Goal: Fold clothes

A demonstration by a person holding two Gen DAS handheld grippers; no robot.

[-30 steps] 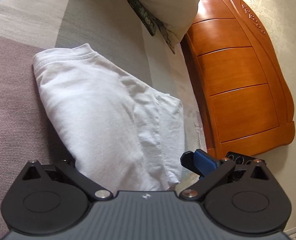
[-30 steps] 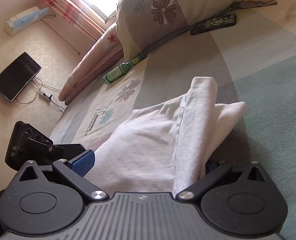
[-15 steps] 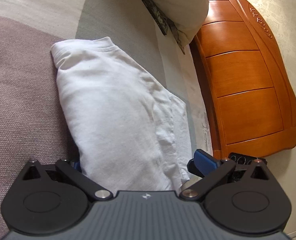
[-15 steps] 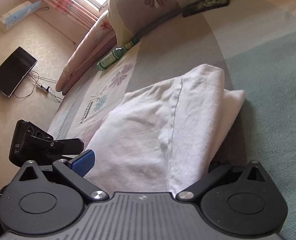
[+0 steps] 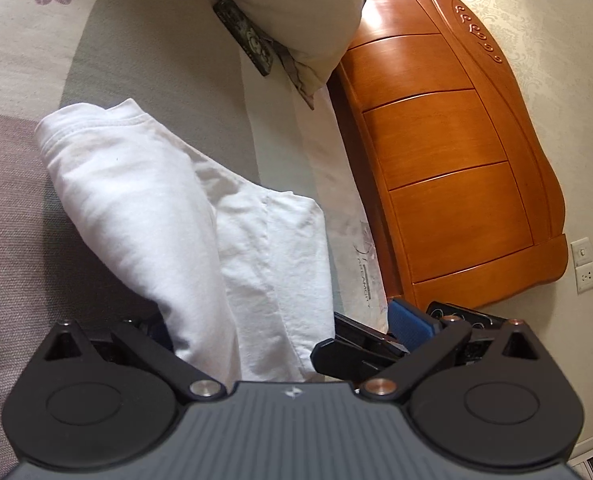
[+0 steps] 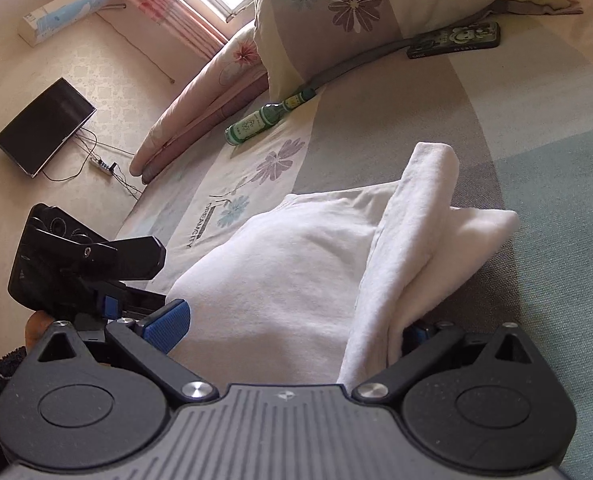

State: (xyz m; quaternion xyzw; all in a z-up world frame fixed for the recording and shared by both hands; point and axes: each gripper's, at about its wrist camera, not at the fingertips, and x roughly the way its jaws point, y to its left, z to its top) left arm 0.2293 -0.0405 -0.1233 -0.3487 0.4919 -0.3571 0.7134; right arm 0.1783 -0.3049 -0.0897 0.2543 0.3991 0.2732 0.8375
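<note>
One white garment [image 5: 184, 216] is recorded on the bedspread [image 5: 12, 208], gathered into a thick, several-layered bundle; a ribbed hem edge is seen at about 10 o'clock in the left wrist view. In the right wrist view the same garment [image 6: 296, 272] is seen with one panel raised in a ridge toward 1 o'clock and a flatter folded layer beneath it.

Left gripper [image 5: 256, 340]: jaws set wide, with the cloth passing between them and over the near body; the left finger is hidden under the fabric, so a firm pinch cannot be told.

Right gripper [image 6: 292, 328]: jaws likewise set wide, blue pad [image 6: 168, 322] clear at 9 o'clock, the other finger covered by the raised panel; whether cloth is clamped cannot be told.

Surroundings noted: pillow [image 6: 376, 8] at 12 o'clock, phone [image 6: 456, 40] beside it, green bottle [image 6: 268, 120] at 11 o'clock, wooden headboard [image 5: 448, 168] at 2 o'clock of the left view.

Progress, as judged: several folds are already present and the bundle is compact, yet the upstanding panel and uneven edges are not laid flat. A last fold being brought over, or a finished bundle being lifted for placing, would both be fitted by this arrangement.
</note>
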